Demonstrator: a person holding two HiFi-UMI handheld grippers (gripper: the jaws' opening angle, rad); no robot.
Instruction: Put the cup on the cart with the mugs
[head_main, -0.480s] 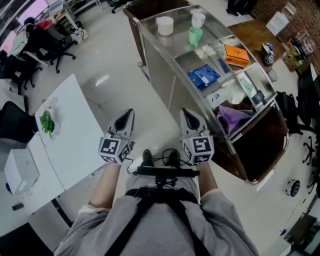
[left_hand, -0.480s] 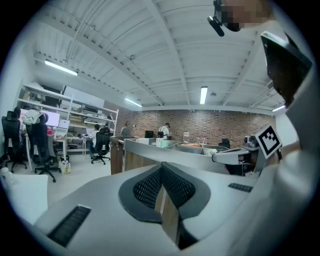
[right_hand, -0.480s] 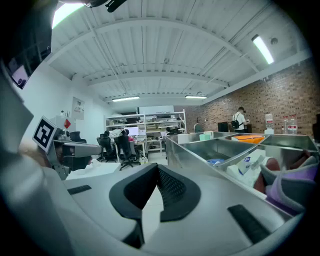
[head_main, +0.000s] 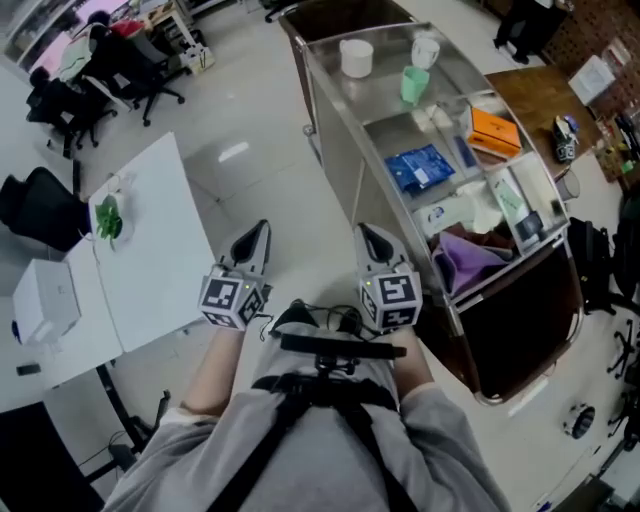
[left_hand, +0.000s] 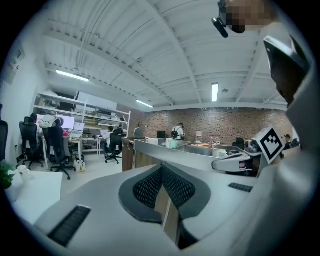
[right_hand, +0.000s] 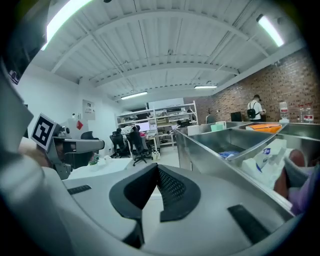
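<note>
Steel fills the head view's upper right: a brushed stainless-steel cart (head_main: 345, 150) with shallow trays. At its far end a pale green plastic cup (head_main: 415, 83) stands beside two white ceramic mugs (head_main: 355, 57), so the cup seems to be among them already. Left gripper (head_main: 257, 235) and right gripper (head_main: 372, 238) hover over glossy floor (head_main: 260, 130), between the cart and a white laminate table (head_main: 150, 260).

Left gripper view: textured black pads (left_hand: 147, 187) clenched together, nothing between them.

Right gripper view: likewise clenched and empty, with the cart's hard rim close alongside. A careless swing could knock that rim, and the light cup would tip easily on slick steel.
</note>
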